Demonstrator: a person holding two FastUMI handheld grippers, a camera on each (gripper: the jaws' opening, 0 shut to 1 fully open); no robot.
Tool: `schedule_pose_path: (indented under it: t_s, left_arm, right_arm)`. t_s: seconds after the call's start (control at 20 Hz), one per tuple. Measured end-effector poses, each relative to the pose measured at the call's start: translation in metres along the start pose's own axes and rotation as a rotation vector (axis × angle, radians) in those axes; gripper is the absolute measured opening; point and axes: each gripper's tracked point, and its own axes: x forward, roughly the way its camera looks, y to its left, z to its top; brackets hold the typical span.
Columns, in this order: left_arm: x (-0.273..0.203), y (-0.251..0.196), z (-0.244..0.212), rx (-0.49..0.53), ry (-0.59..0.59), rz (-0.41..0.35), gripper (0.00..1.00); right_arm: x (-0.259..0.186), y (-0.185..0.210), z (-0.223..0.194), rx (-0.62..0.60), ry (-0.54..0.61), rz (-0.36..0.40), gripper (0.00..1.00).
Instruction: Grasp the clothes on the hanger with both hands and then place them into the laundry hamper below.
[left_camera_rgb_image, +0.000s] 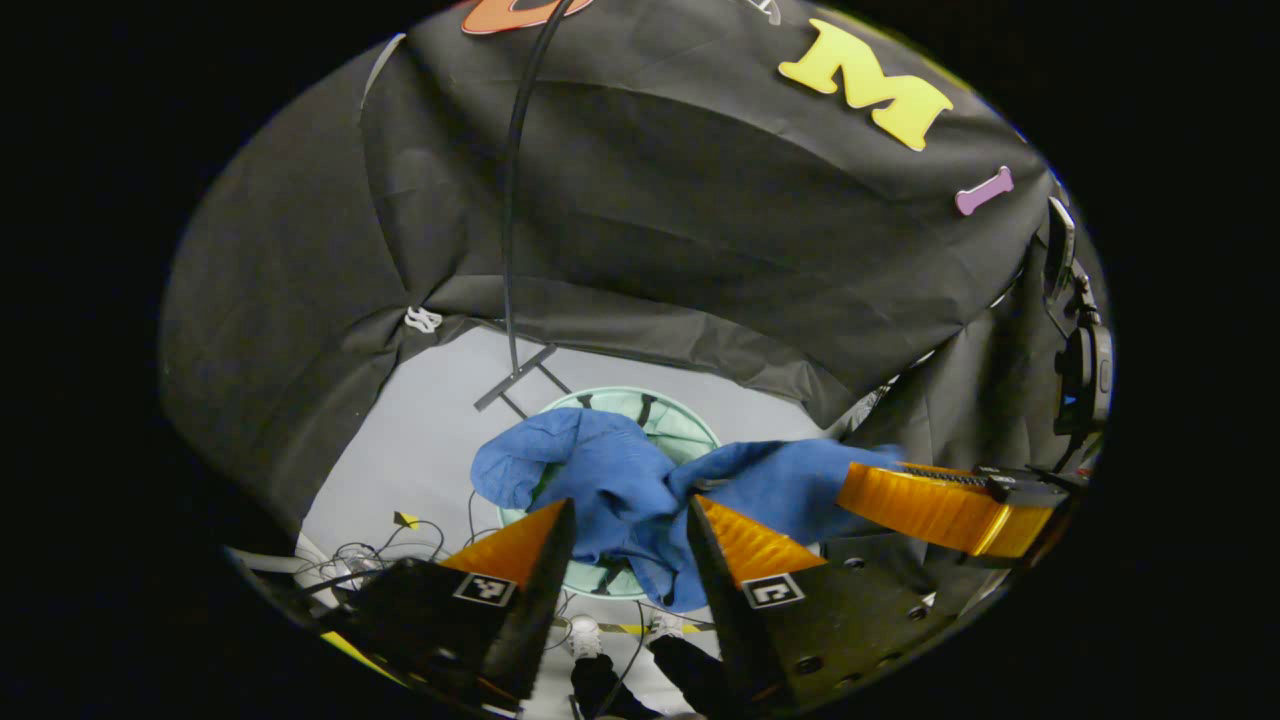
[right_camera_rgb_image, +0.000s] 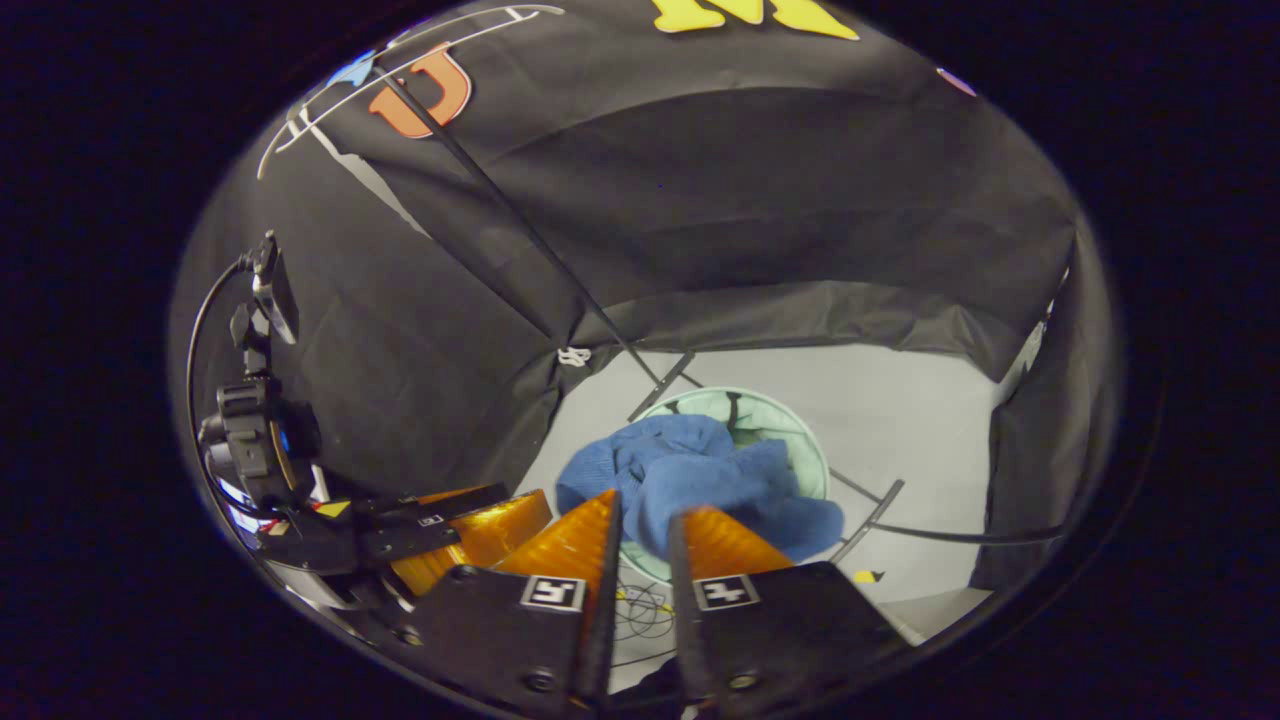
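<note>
A blue garment (left_camera_rgb_image: 610, 470) hangs bunched just above the pale green round hamper (left_camera_rgb_image: 680, 425), which stands on the floor below. My left gripper (left_camera_rgb_image: 629, 503) points down with a fold of the cloth pinched between its fingers. The garment's other end runs right to my right gripper (left_camera_rgb_image: 850, 480). In the right gripper view the blue garment (right_camera_rgb_image: 700, 470) is wadded over the hamper (right_camera_rgb_image: 795, 430), and my right gripper (right_camera_rgb_image: 646, 505) is shut on it with only a narrow gap. My left gripper (right_camera_rgb_image: 535, 510) sits close on its left, at the cloth's edge.
A black rack pole (left_camera_rgb_image: 512, 250) rises behind the hamper, with its feet (right_camera_rgb_image: 870, 515) spread on the grey floor (left_camera_rgb_image: 430, 440). Cables (left_camera_rgb_image: 360, 555) lie at the lower left. A person's shoes (left_camera_rgb_image: 585, 635) stand near the hamper. A thin white hanger (right_camera_rgb_image: 420, 50) shows high up.
</note>
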Motion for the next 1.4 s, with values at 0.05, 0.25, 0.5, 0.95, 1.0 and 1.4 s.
schedule_pose_path:
  t_s: [0.05, 0.25, 0.5, 0.95, 1.0, 1.4]
  left_arm:
    - [0.001, 0.002, 0.000, 0.003, -0.006, 0.011, 0.83]
    - [0.002, 0.011, -0.001, 0.019, -0.011, 0.043, 0.95]
    - [-0.003, 0.018, -0.002, 0.031, -0.029, 0.063, 0.94]
    - [-0.065, 0.030, 0.021, 0.114, -0.226, 0.120, 0.94]
    - [-0.074, 0.028, 0.025, 0.134, -0.261, 0.123, 1.00]
    - [-0.190, 0.009, 0.044, 0.241, -0.544, 0.190, 0.97]
  right_arm:
    - [-0.004, 0.002, 0.003, 0.000, -0.009, -0.005, 0.40]
    - [-0.013, -0.004, 0.014, 0.003, -0.054, -0.041, 0.80]
    - [-0.014, -0.008, 0.001, 0.028, -0.048, -0.058, 0.91]
    - [-0.079, -0.008, -0.001, -0.020, -0.213, -0.158, 0.92]
    - [-0.090, -0.007, -0.001, -0.026, -0.242, -0.166, 0.92]
    - [-0.220, -0.004, 0.003, -0.126, -0.545, -0.240, 0.92]
